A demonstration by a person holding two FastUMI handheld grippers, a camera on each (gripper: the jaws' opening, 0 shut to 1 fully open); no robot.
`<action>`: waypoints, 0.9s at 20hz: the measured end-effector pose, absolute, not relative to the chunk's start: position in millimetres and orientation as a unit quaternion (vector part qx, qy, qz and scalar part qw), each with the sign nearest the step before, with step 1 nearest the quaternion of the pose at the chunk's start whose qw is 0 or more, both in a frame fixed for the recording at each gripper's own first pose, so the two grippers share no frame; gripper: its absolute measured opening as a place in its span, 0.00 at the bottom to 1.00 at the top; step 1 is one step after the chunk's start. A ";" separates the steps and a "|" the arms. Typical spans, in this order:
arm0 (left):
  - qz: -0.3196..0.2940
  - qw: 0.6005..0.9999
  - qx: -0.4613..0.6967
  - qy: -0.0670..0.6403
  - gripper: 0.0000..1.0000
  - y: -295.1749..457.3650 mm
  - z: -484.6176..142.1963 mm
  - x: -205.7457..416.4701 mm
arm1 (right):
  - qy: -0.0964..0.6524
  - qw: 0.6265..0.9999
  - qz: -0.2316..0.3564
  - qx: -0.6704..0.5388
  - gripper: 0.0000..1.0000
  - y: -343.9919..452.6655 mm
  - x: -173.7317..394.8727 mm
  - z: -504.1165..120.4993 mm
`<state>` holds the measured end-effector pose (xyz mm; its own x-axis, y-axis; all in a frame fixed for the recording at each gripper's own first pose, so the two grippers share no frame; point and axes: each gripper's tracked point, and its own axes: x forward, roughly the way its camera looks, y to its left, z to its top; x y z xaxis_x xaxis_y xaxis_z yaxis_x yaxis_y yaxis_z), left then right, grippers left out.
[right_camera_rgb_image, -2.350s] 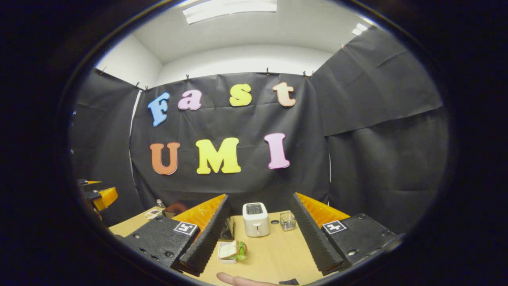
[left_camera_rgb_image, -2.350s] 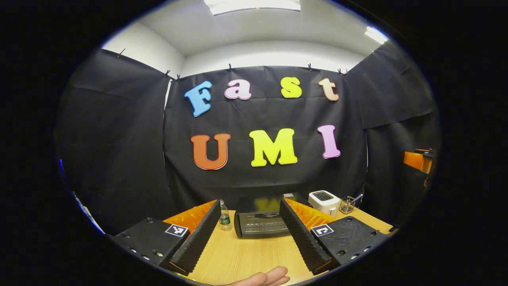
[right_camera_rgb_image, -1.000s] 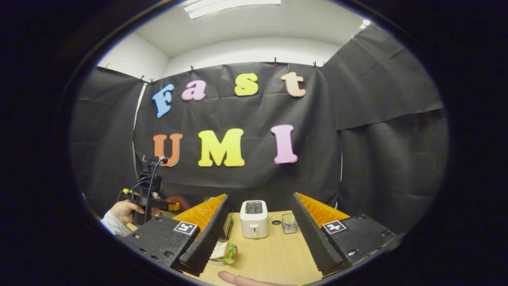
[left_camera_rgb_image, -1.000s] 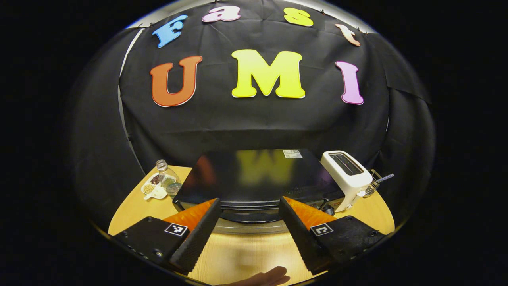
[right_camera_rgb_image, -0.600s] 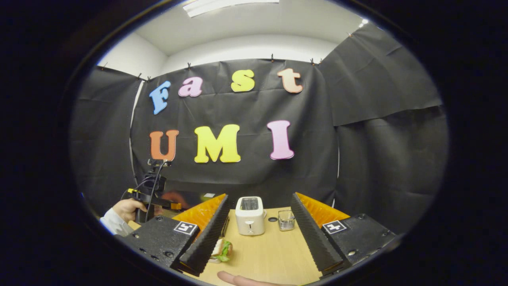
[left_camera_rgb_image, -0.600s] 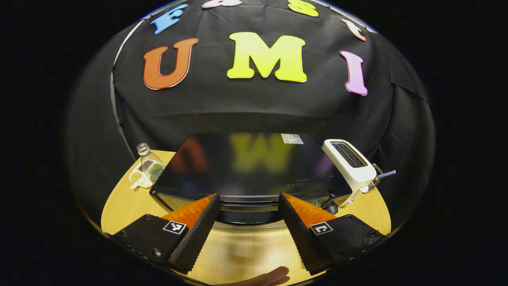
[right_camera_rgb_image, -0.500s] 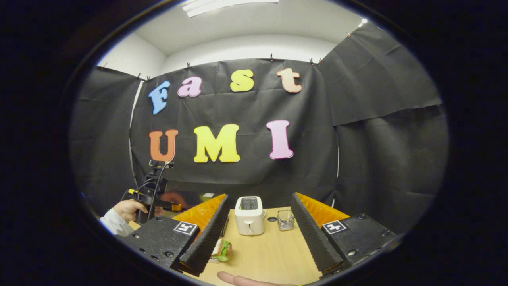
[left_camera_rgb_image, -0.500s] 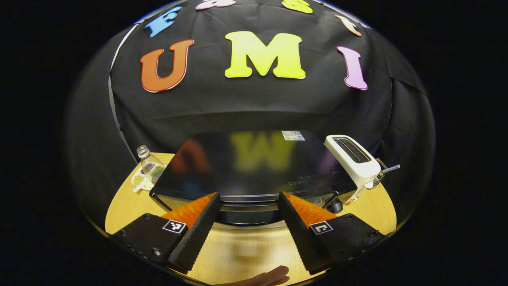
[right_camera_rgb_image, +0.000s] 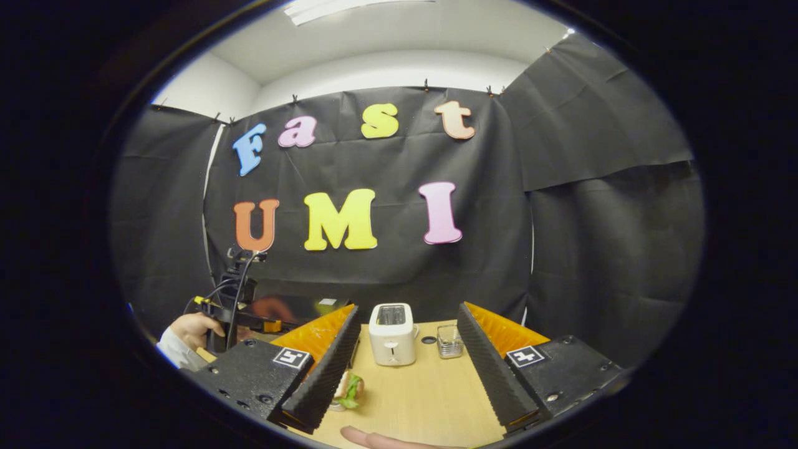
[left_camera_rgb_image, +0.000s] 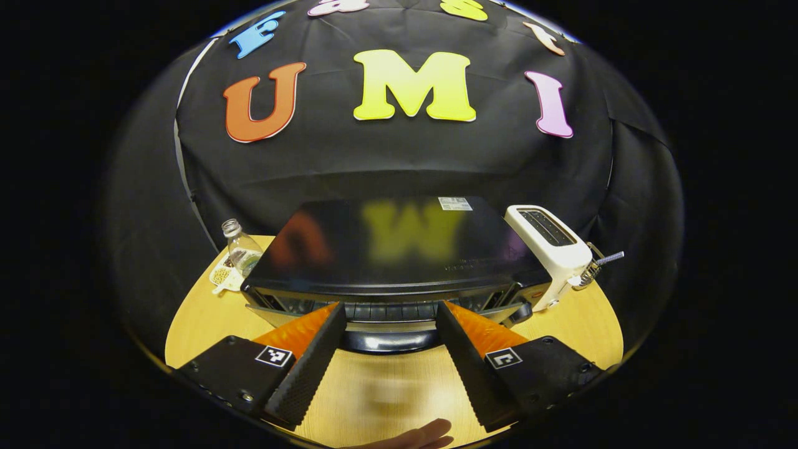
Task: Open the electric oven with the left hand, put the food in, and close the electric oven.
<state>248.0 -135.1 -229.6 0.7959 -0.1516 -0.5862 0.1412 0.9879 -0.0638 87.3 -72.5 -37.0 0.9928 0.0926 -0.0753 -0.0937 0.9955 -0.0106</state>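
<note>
In the left gripper view, the left gripper, fingers apart, straddles the black oven's dark bar handle, which runs left-right.

In the right gripper view, the right gripper, fingers apart and empty, has the sandwich near-left on the wooden counter.

oven centre | bottle left | toaster right | table beneath
</note>
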 end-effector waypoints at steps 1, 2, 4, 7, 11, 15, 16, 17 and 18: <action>-0.077 0.948 -0.009 0.308 0.97 -135.2 -230.7 240.3 | 0.040 0.998 0.047 -0.006 0.99 -73.2 87.3 -38.7; -0.079 0.949 -0.003 0.304 0.97 -135.3 -232.7 232.1 | 0.041 0.998 0.046 -0.005 0.99 -74.6 87.4 -39.9; -0.081 0.954 -0.002 0.290 0.97 -133.9 -236.8 219.0 | 0.041 0.998 0.041 -0.003 0.99 -76.5 87.2 -39.1; -0.083 0.954 -0.006 0.290 0.96 -131.9 -250.0 192.2 | 0.036 0.998 0.044 -0.005 0.99 -72.1 84.5 -37.5; -0.082 0.956 0.002 0.283 0.96 -131.8 -269.6 162.1 | 0.038 0.998 0.050 -0.009 0.99 -65.7 76.0 -38.0; -0.084 0.957 -0.006 0.279 0.96 -130.6 -287.9 141.6 | 0.035 0.998 0.054 -0.020 0.99 -60.3 69.4 -37.7; -0.083 0.958 -0.007 0.274 0.96 -130.5 -290.6 139.6 | 0.035 0.998 0.056 -0.023 0.99 -57.9 67.2 -39.2; -0.083 0.959 -0.005 0.269 0.96 -131.1 -294.7 134.9 | 0.035 0.997 0.058 -0.025 0.99 -55.8 66.4 -39.8; -0.082 0.960 -0.005 0.267 0.96 -130.2 -298.3 131.5 | 0.034 0.997 0.058 -0.027 0.99 -54.3 64.9 -39.6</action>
